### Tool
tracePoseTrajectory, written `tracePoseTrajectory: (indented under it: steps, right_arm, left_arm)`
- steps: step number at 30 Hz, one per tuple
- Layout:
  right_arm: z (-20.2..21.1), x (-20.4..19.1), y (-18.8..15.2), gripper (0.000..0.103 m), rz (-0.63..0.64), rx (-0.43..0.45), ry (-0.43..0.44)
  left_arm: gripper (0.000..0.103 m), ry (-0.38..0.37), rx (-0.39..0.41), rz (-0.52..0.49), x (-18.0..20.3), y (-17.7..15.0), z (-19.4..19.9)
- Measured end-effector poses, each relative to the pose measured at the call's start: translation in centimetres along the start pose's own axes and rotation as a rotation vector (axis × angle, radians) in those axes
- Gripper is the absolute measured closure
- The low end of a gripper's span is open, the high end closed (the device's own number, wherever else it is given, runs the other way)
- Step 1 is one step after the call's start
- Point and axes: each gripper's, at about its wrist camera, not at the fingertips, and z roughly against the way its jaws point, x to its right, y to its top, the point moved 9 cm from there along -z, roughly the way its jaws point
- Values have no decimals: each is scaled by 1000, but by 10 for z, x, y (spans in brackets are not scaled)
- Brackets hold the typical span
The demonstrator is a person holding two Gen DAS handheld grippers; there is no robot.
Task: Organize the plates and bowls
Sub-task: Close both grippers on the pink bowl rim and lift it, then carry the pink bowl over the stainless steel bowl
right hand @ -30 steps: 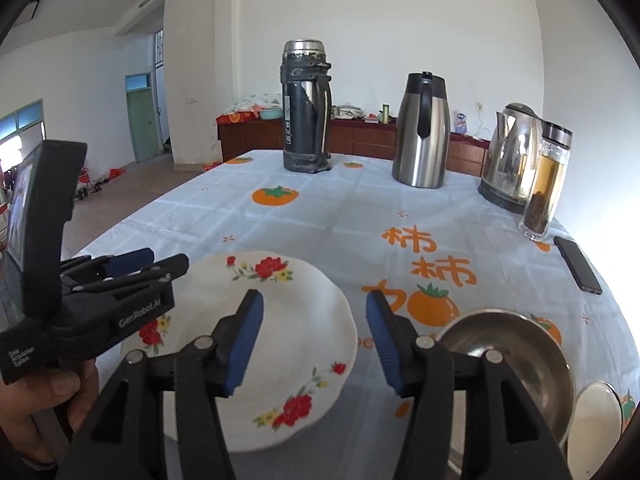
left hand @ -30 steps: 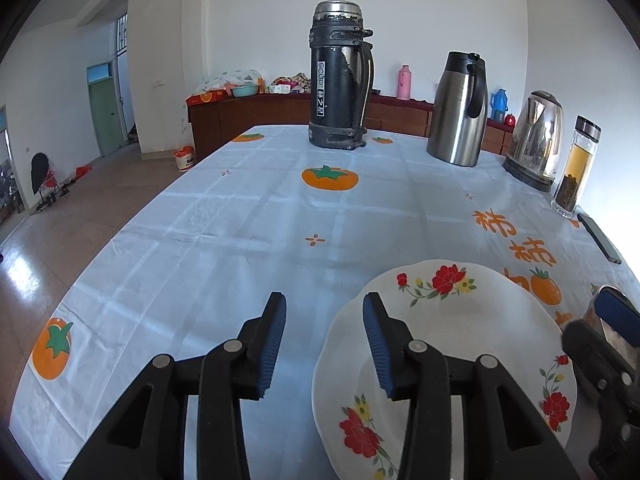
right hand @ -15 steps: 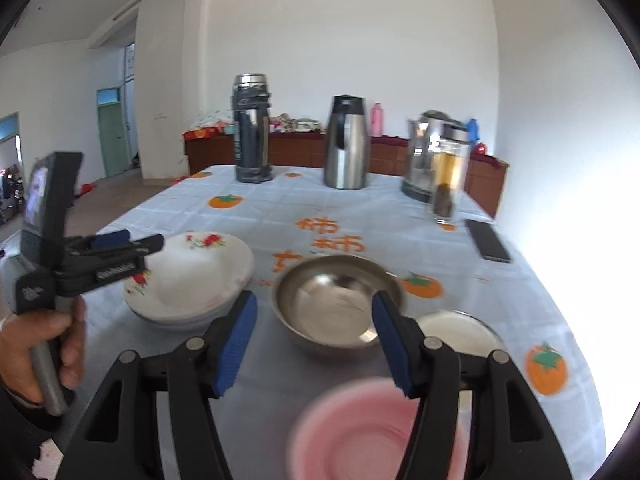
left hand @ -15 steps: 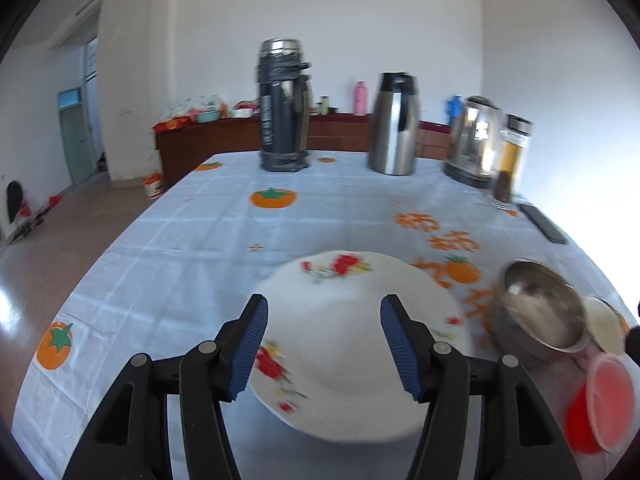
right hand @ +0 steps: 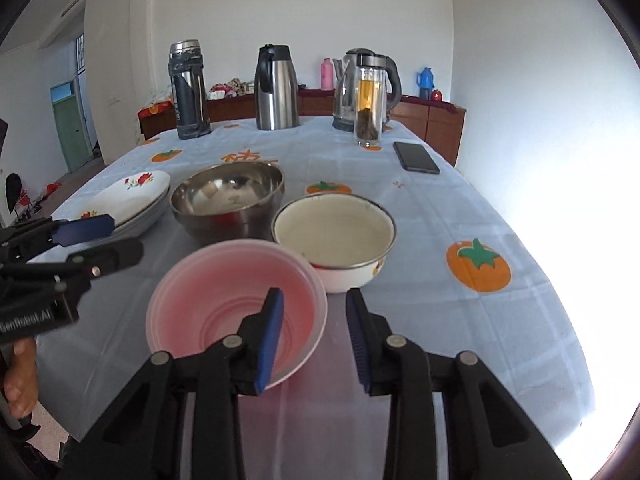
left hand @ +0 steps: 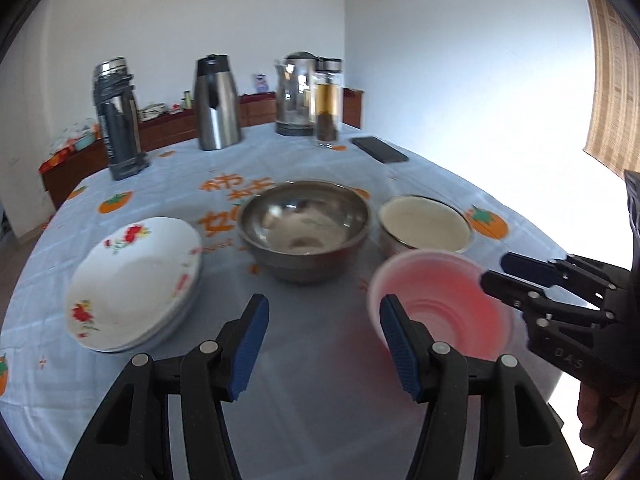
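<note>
A pink plastic bowl (right hand: 224, 300) sits nearest on the tablecloth. My right gripper (right hand: 314, 340) straddles its right rim, one finger inside and one outside; the jaws are closing and the pads stand clear of the rim. Behind it are a white enamel bowl (right hand: 334, 232), a steel bowl (right hand: 228, 196) and a stack of floral plates (right hand: 132, 196). My left gripper (left hand: 320, 344) hovers open over bare cloth between the plates (left hand: 136, 280) and the pink bowl (left hand: 440, 304), its jaws narrowing slightly with nothing between them. The right gripper (left hand: 496, 271) reaches in at the bowl's right edge.
Two thermos jugs (right hand: 188, 88), (right hand: 276, 88), a kettle (right hand: 380, 80), a glass tea bottle (right hand: 368, 100) and a phone (right hand: 416, 158) stand along the far side. The table's edge (right hand: 560, 320) curves close on the right. A hand (right hand: 20, 380) holds the left gripper.
Both views swung right from the plates toward the bowls. The right jaws narrowed and now straddle the pink bowl's rim. The left gripper left the plates and widened.
</note>
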Motion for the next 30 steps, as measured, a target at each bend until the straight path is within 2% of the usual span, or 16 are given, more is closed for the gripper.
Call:
tracePoseTrajectory:
  steps: [2,4,6,9,10,12,14,23,30]
  right_arm:
    - [1,2,-3,71,-5,0,5]
    - [2,4,-6,74,-8,1,7]
    - [2,5,-7,78,-12,1,14]
    - [-1,4,-11,81,-11,-9,24]
    - [-2,3,-12,81,-11,-11,27]
    - [-3,3,-14,83,-10,-14,30]
    - [-2,2,-13,88,-12,-3,37]
    - [2,0,-8,93,-1,17,19]
    - [11,-7,6,93,-5,52,42]
  left_arm:
    - [48,-25,-15,-4,8,-1,-5]
    - [58,-31,-31,-11,13,-4,-9]
    - [63,-39,-51,-14,19,-7,-14]
    - [65,-51,-67,-6,23,-11,-16]
    - [70,-53,-70,-5,24,-11,-18]
    - [73,-64,-81,-8,28,-13,-20]
    - [83,-82,-92,-10,32,-16,-24]
    - [87,-70,-72,-7,31,-11,-18]
    - [91,-46,-27,4,21,1,-6]
